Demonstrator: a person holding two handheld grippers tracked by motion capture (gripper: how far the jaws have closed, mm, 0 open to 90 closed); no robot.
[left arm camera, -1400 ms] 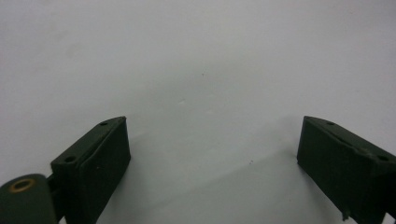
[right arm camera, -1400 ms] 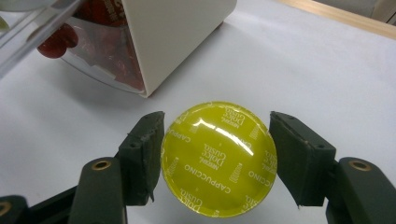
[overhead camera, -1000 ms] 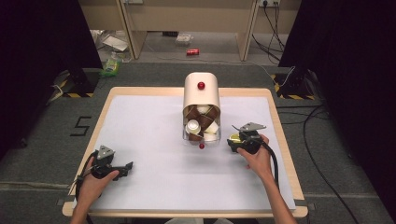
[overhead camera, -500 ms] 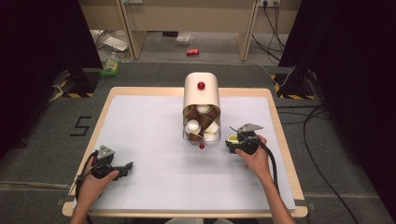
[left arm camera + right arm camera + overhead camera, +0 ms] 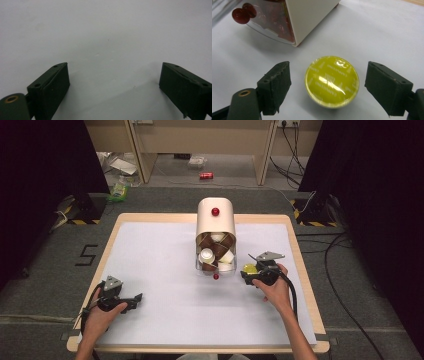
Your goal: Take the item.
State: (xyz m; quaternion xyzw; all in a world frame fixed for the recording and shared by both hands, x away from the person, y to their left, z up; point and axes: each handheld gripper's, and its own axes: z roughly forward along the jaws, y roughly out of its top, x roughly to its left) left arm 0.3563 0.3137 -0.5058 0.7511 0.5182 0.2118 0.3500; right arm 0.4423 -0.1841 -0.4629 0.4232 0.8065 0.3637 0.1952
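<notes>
A cream capsule dispenser [image 5: 216,217] with a red knob stands at the table's middle back, its clear drawer [image 5: 215,265] pulled out and holding several brown and white capsules. A yellow capsule [image 5: 249,269] [image 5: 332,81] lies on the white mat just right of the drawer. My right gripper [image 5: 246,276] [image 5: 328,87] is open, its jaws on either side of the capsule with gaps on both sides. The dispenser's corner [image 5: 309,20] and the drawer's red knob [image 5: 242,13] sit just beyond. My left gripper [image 5: 135,301] [image 5: 112,85] rests open at the front left over bare mat.
The white mat [image 5: 160,270] covers the wooden table [image 5: 305,270]. Cables [image 5: 340,250] trail on the floor at the right. A red can [image 5: 206,175] and litter lie on the floor behind the table.
The right gripper has edged slightly forward toward the yellow capsule. The left hand and gripper have stayed put.
</notes>
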